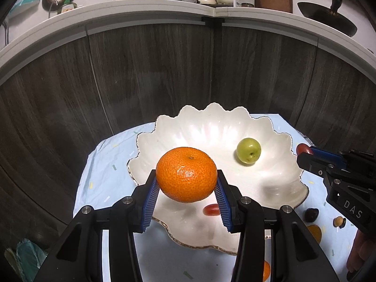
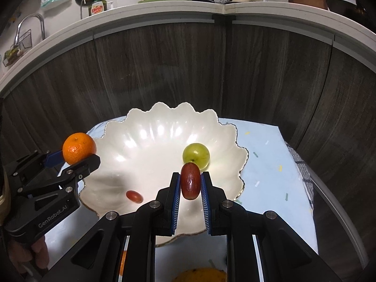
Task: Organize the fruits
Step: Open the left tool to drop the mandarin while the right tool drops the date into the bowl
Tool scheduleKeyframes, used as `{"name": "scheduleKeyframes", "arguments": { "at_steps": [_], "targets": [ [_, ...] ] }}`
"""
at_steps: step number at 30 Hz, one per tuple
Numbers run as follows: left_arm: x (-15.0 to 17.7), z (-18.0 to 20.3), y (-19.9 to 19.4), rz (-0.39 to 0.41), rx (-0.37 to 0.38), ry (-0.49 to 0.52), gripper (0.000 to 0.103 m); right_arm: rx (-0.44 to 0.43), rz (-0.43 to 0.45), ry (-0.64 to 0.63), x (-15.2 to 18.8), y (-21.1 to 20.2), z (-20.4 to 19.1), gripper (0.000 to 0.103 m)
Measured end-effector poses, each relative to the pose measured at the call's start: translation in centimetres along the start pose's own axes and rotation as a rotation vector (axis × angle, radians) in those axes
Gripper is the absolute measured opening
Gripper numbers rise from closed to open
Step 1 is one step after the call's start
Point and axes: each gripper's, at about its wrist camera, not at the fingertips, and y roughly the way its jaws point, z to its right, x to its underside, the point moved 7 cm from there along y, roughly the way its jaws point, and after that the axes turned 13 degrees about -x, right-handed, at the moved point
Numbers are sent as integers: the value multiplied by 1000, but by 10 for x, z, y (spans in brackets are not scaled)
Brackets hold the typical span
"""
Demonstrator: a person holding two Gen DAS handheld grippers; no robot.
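Left hand-held gripper (image 1: 186, 191) clamped on an orange (image 1: 186, 174) above the near rim of the white scalloped bowl (image 1: 277, 183), right hand-held gripper (image 2: 190, 188) pinching a red date (image 2: 190, 184) over the bowl, green apple (image 1: 248, 150) and small red fruit (image 2: 134, 196) lying inside, bowl on the blue-clothed bench (image 2: 265, 159)

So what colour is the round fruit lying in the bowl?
Yellow-green fruit, clearest in the left wrist view.

Black claws (image 1: 186, 188) with ribbed blue pads (image 2: 176, 202).
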Motion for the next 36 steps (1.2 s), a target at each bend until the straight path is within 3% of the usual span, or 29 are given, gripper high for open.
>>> {"name": "scheduleKeyframes", "arguments": {
  "at_steps": [23, 25, 27, 29, 32, 36],
  "targets": [
    [14, -1, 23, -109, 27, -10, 47, -20, -129, 60, 18, 23, 8, 20],
    [15, -1, 23, -116, 26, -10, 48, -19, -130, 63, 17, 23, 8, 25],
    [14, -2, 20, -100, 24, -11, 55, -10, -124, 64, 16, 21, 9, 47],
    [11, -3, 16, -76, 15, -9, 63, -4, -114, 63, 15, 19, 9, 49],
    [8, -3, 13, -62, 9, 0, 65, 0, -114, 71, 14, 17, 11, 52],
    [5, -3, 7, -43, -6, 9, 72, 18, -93, 81, 12, 11, 13, 69]
  ]
}}
